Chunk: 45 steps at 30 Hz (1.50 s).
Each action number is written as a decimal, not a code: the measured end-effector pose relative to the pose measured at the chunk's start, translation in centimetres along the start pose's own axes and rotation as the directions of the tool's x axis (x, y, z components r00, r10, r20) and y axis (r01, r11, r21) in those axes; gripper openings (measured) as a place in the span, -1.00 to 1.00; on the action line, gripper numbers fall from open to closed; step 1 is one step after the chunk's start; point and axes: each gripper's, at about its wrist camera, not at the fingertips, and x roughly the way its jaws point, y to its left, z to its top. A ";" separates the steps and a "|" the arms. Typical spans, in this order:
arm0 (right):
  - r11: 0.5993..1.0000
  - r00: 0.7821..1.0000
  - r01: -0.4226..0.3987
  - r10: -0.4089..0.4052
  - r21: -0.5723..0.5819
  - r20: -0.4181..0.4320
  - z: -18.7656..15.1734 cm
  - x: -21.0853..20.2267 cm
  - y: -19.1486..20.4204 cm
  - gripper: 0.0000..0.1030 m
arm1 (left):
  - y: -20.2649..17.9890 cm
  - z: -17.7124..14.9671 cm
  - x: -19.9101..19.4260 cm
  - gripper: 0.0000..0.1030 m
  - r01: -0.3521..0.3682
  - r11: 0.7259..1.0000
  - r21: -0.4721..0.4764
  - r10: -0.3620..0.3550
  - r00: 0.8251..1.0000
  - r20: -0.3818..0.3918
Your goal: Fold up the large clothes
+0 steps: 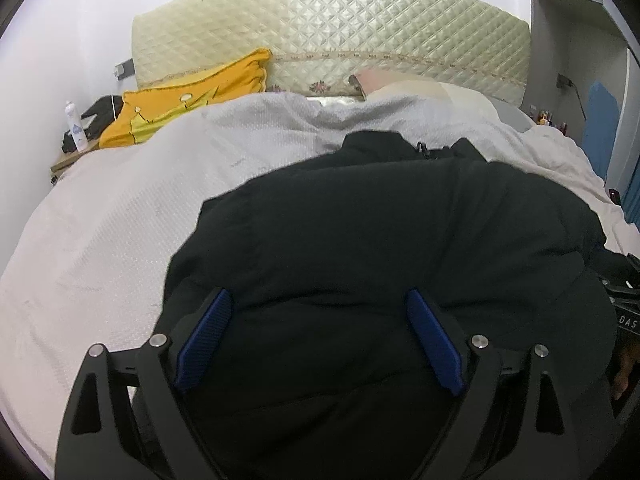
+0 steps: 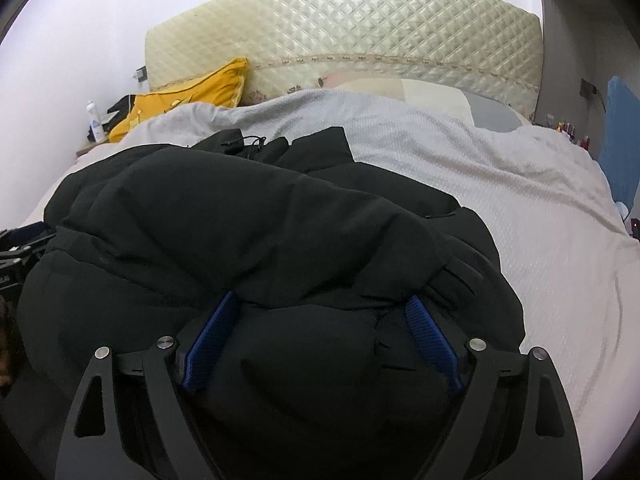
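Observation:
A large black padded jacket (image 1: 400,232) lies bunched on the white bedspread (image 1: 120,220); it also fills the right wrist view (image 2: 240,220). My left gripper (image 1: 318,300) is open, its blue pads wide apart over the jacket's near edge. My right gripper (image 2: 322,304) is open too, its blue pads on either side of a bulge of jacket fabric. The jacket's collar with drawcords (image 2: 248,144) lies at the far end. Each gripper shows at the edge of the other's view: the right one in the left wrist view (image 1: 624,304), the left one in the right wrist view (image 2: 16,256).
A quilted cream headboard (image 1: 332,28) stands at the back. A yellow cushion (image 1: 180,100) lies at the bed's far left. A nightstand with a white bottle (image 1: 74,124) stands beside it. A pillow (image 2: 432,92) lies at the far right. A blue object (image 2: 624,120) is by the right wall.

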 end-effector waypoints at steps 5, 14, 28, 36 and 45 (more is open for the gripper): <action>0.996 0.999 -0.043 0.042 0.078 0.016 0.8 -2.9 -0.3 0.67 | -0.1 0.9 -2.9 0.75 -0.008 1.000 -0.005 0.008 1.000 0.013; 0.998 0.975 -0.062 0.058 0.013 0.216 6.6 -17.8 3.1 0.67 | -2.2 5.5 -15.7 0.75 0.083 0.995 -0.057 -0.073 0.984 0.164; 0.997 0.908 -0.075 0.070 -0.005 0.414 8.9 -40.0 6.6 0.67 | -0.7 7.7 -40.5 0.75 0.165 0.983 -0.086 -0.123 0.922 0.367; 0.993 0.920 -0.122 0.111 0.005 0.376 4.9 -43.7 7.1 0.67 | 1.3 2.4 -43.6 0.76 0.183 0.978 -0.102 -0.143 0.937 0.319; 0.991 0.969 -0.127 0.112 0.052 0.218 -1.8 -39.9 5.2 0.67 | 3.2 -3.9 -39.7 0.76 0.180 0.975 -0.129 -0.158 0.973 0.166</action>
